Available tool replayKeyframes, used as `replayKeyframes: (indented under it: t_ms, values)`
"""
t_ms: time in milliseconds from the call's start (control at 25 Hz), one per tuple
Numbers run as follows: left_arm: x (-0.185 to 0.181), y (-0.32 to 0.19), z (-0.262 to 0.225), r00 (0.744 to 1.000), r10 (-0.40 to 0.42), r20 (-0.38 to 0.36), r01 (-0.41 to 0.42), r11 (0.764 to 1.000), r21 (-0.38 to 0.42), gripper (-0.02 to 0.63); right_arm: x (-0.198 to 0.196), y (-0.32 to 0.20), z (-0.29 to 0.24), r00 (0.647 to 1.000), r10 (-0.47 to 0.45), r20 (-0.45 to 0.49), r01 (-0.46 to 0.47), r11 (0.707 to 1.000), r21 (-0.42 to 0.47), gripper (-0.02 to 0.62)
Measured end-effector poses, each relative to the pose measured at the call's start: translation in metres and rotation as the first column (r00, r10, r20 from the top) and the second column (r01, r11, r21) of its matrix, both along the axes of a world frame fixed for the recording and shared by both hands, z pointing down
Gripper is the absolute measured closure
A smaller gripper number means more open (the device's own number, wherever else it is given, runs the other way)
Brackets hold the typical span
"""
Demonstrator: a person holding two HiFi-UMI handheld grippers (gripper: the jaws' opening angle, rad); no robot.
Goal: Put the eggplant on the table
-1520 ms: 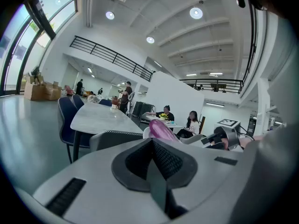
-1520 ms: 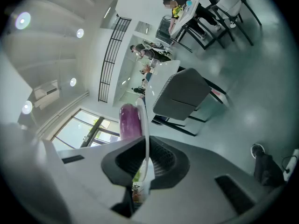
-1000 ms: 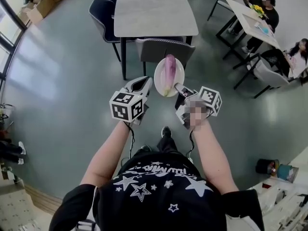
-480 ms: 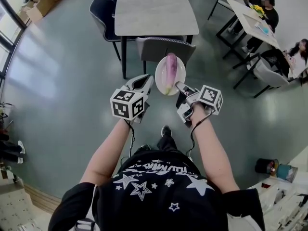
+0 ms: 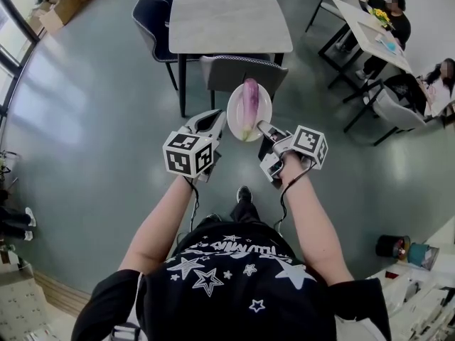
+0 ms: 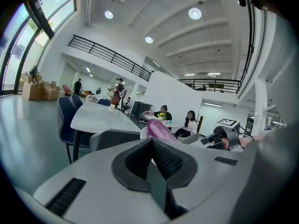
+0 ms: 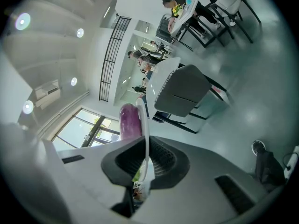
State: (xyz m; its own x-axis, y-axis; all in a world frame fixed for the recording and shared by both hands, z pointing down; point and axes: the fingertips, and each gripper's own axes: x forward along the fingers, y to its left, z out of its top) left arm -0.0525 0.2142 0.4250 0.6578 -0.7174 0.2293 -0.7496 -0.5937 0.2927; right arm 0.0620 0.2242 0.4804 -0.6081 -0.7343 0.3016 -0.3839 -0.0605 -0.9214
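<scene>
A purple eggplant [image 5: 248, 104] lies lengthwise on a white plate [image 5: 261, 98], held in the air over the grey floor. My right gripper [image 5: 264, 129] is shut on the plate's near rim. In the right gripper view the plate [image 7: 146, 125] stands edge-on between the jaws, with the eggplant [image 7: 130, 121] on its left face. My left gripper [image 5: 216, 120] is shut with nothing in it, just left of the plate. Its own view shows the eggplant [image 6: 160, 129] beyond the closed jaws. The grey table [image 5: 227, 13] stands ahead, beyond the plate.
A grey chair [image 5: 242, 68] is pushed under the table's near end, right below the plate. Dark blue chairs [image 5: 151, 16] line the table's left side. At the right, people sit at another table [image 5: 370, 27]. Cardboard boxes [image 5: 67, 2] stand far left.
The plate with the eggplant drifted slightly right and back; both grippers stayed almost where they were.
</scene>
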Motion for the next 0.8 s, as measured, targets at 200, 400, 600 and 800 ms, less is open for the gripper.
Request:
replayKeyframes:
  t_ms: [200,400,600,800]
  values:
    - [0.007,0.004,-0.001,1.0,-0.008,-0.008,0.008,1.0,0.002,0.598,0.009,-0.002,-0.001,1.0,-0.011,-0.02,0.011,1.0,0.01,0.574]
    - [-0.016,0.012,-0.001,1.0,-0.028,-0.013,0.028,1.0,-0.005,0.598,-0.007,0.004,-0.006,0.999,-0.023,-0.046,0.024,1.0,0.02,0.574]
    - [-0.027,0.012,0.006,0.999,-0.05,-0.015,0.05,0.999,-0.019,0.598,-0.012,0.004,-0.003,0.999,-0.03,-0.036,0.031,0.999,0.009,0.574]
    - [-0.03,0.006,0.014,0.996,-0.083,-0.016,0.083,0.996,-0.028,0.598,-0.013,-0.006,0.001,0.998,-0.052,-0.023,0.052,0.999,0.013,0.574]
